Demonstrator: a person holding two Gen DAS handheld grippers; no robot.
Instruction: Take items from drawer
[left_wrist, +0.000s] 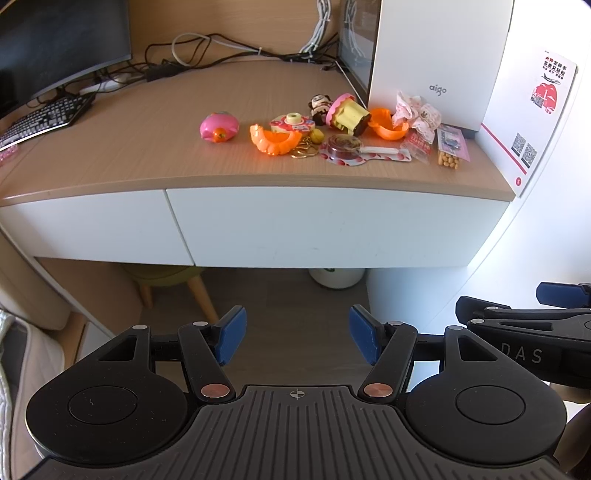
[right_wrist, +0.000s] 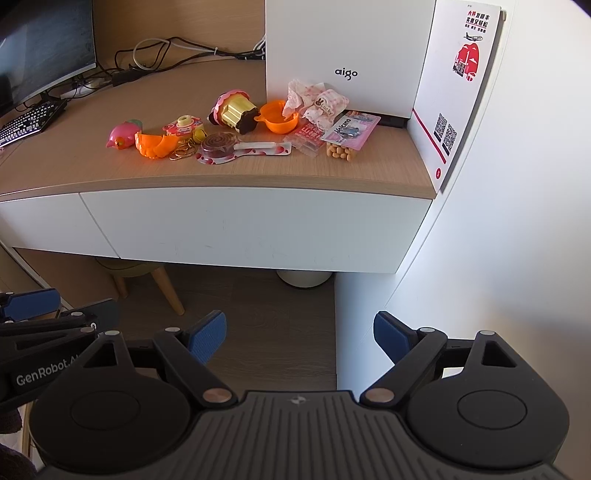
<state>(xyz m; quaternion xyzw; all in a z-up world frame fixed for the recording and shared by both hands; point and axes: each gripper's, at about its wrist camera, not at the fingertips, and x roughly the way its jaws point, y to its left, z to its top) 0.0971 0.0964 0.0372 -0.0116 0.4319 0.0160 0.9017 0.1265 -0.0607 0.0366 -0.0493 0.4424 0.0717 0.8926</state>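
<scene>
The white drawer (left_wrist: 332, 225) (right_wrist: 255, 229) under the wooden desk top is closed. On the desk above it lie several small toys and snacks: a pink round toy (left_wrist: 218, 128) (right_wrist: 122, 135), orange toy pieces (left_wrist: 275, 141) (right_wrist: 155, 146), a lollipop (left_wrist: 354, 149) (right_wrist: 229, 147), a cupcake toy (left_wrist: 349, 114) (right_wrist: 234, 109) and a peanut pack (left_wrist: 450, 147) (right_wrist: 349, 134). My left gripper (left_wrist: 297, 338) hangs open below the drawer front, holding nothing. My right gripper (right_wrist: 299, 338) is open too, level with it, and shows at the right edge of the left wrist view (left_wrist: 517, 317).
A white box marked aigo (left_wrist: 436, 59) (right_wrist: 347, 51) stands at the desk's back right against a white wall. A monitor (left_wrist: 55, 44) and keyboard (left_wrist: 40, 118) sit at the left, cables behind. Under the desk are a stool (left_wrist: 173, 284) and a white bin (right_wrist: 304, 278).
</scene>
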